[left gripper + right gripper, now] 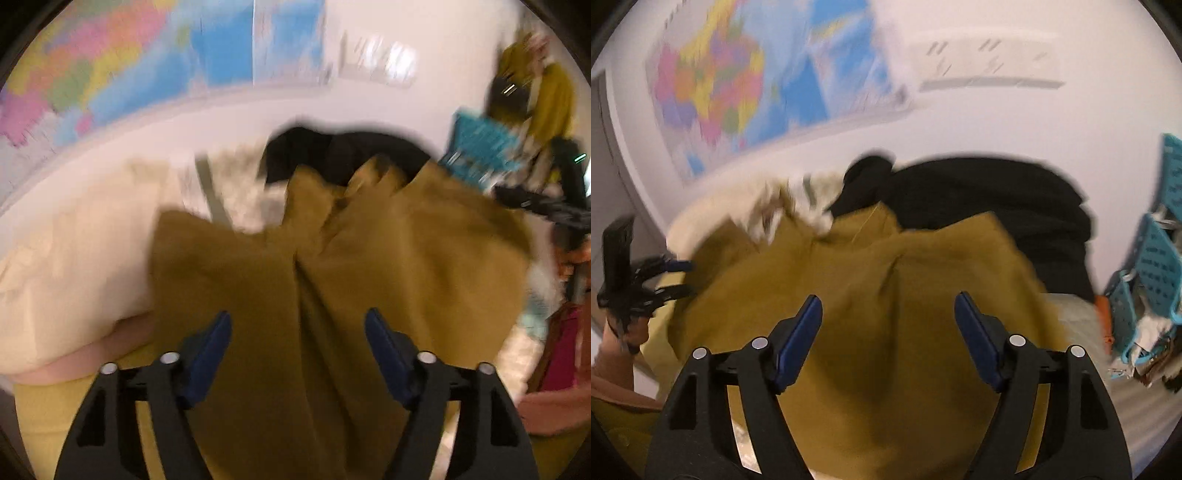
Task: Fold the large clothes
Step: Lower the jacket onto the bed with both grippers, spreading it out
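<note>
The wall (pixel 997 129) is filling the upper half of both views, white, with a coloured map (pixel 746 96) showing at the upper left of each frame; both pictures are blurred, as from motion.

The mustard-brown garment (pixel 369 266) is occupying the centre and lower part of both views, rumpled and creased, spreading beneath and ahead of both sets of tongs. What surface is carrying it cannot be told. It is judged to be the large piece now being folded, lying loose so that an edge can be taken up.

A black garment (pixel 997 199) is lying behind it at centre right, and a cream cloth (pixel 74 266) is lying at the left of the left wrist view; these appear to be waiting their turn. Teal baskets (pixel 1152 258) are standing at the right edge of the right wrist view.

The left tongs (pixel 298 325) are standing apart over the mustard cloth, with nothing pinched between the blue pads (pixel 212 354). The right tongs (pixel 888 310) are likewise standing apart above the same cloth, holding nothing. Each set is appearing in the other's view: the right at the right edge of the left wrist view, the left at the left edge of the right wrist view, with a hand (pixel 624 332) gripping it.

The fold is judged to be at an early stage, no edge being held.
</note>
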